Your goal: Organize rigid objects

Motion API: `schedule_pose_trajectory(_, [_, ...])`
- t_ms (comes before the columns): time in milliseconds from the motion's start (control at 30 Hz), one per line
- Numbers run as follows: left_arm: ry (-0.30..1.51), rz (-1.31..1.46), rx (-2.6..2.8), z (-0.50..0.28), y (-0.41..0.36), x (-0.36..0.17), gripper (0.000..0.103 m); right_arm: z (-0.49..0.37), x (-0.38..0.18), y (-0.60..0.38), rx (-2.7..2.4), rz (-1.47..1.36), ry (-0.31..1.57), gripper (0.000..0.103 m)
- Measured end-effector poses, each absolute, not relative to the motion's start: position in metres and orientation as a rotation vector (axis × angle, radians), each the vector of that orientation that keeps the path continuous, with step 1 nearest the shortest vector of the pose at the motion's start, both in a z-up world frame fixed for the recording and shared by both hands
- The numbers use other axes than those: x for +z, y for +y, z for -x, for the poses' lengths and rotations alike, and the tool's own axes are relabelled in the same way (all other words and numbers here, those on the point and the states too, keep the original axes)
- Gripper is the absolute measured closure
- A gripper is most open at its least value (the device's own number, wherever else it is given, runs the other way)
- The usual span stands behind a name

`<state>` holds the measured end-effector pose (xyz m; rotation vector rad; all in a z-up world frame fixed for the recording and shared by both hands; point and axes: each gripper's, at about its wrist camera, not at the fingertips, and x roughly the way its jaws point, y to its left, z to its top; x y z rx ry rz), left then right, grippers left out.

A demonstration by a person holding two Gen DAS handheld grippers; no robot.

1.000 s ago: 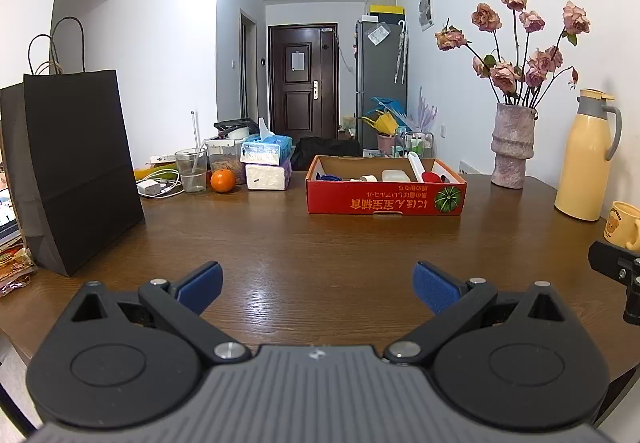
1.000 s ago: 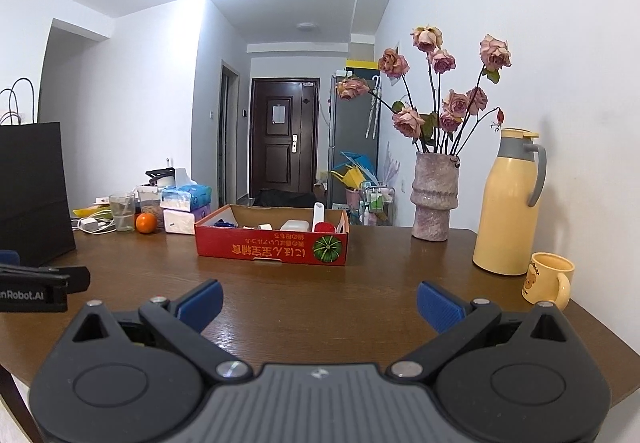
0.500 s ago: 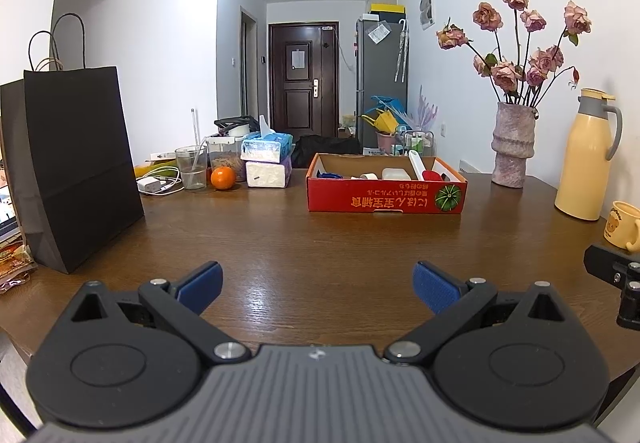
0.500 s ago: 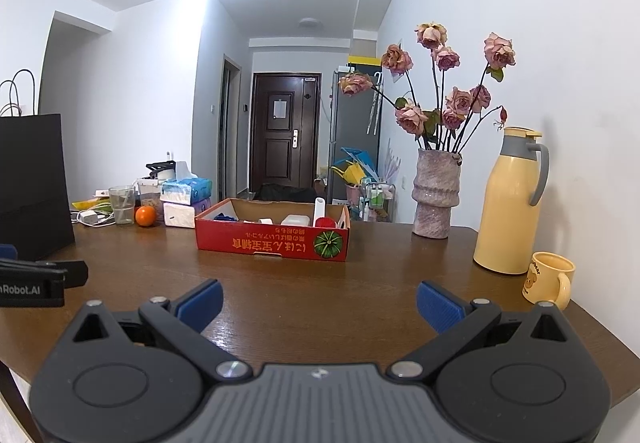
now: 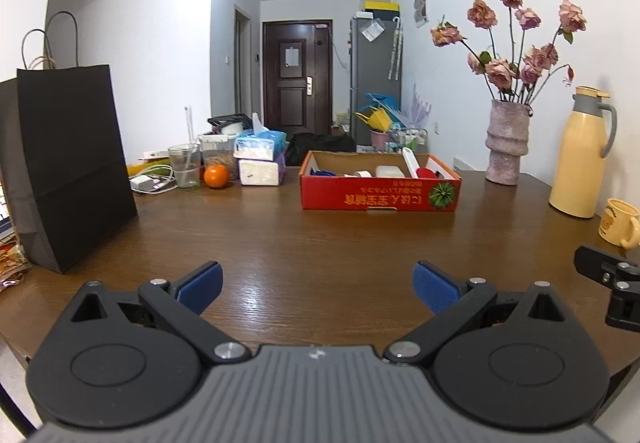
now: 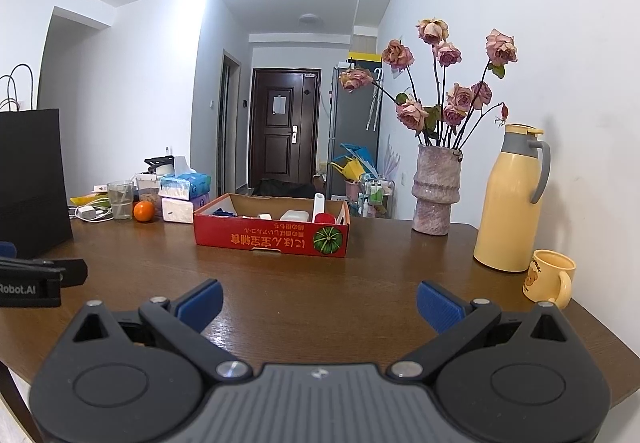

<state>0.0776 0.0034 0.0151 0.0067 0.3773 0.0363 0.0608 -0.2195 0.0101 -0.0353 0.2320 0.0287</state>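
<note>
Grippers, left [image 5: 317,283] and right [image 6: 319,301], hover wide open and empty above the table [image 5: 320,243]. Small items already sit in the red box [image 5: 379,192] at 12 o'clock: either sorting is ending or unpacking is ahead.

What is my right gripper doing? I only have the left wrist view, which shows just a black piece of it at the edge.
Observer: The right gripper is open, with nothing between its blue pads.
Operator: Is its path to the red box clear?
Observer: Yes. The right wrist view shows only bare table up to the red box.
Operator: And the mug by my frame's edge?
Observer: The yellow mug stands upright in full view, ahead and to the right of that gripper, its handle turned towards the camera.
</note>
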Motion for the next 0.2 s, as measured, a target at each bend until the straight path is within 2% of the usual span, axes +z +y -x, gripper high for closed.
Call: schedule_pose_trajectory(200, [0.389,-0.001,0.023,-0.0808,0.0029,0.0123,0.000,-0.0646,0.0078,-0.2196,0.026,0.037,0.242,0.000])
